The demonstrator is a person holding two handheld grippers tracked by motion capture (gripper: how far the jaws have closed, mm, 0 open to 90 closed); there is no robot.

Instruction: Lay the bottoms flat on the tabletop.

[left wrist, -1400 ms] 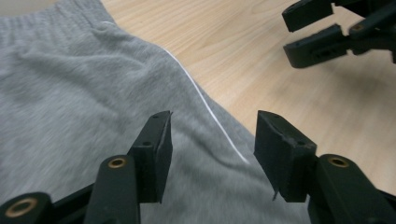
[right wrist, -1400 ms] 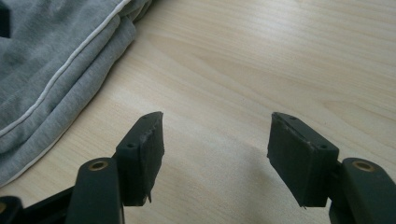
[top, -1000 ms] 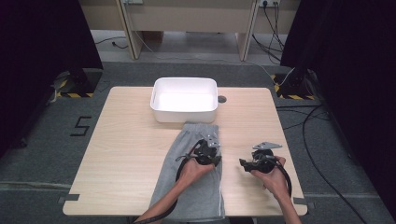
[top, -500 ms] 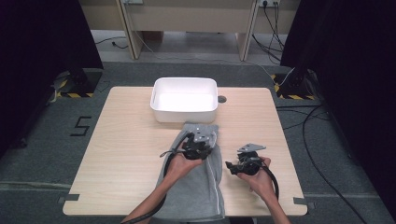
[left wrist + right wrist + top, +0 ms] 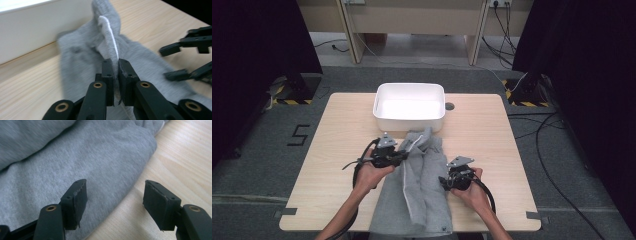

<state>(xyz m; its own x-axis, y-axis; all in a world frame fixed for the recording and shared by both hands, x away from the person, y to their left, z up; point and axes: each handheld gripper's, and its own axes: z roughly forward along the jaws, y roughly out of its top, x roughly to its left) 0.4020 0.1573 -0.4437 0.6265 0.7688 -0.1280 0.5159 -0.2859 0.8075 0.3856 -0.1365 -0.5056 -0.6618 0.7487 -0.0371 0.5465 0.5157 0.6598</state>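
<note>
Left gripper view: left gripper pinches grey garment.

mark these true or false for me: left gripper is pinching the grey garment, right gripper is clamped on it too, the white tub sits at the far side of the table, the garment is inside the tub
1. The left gripper is pinching the grey garment. True: in the left gripper view its jaws are shut on a raised fold of the fabric.
2. The right gripper is clamped on the garment too. False: its jaws stand open, over the garment's edge and the table.
3. The white tub sits at the far side of the table. True.
4. The garment is inside the tub. False: it lies on the table in front of the tub, its top end near the tub's front wall.
</note>
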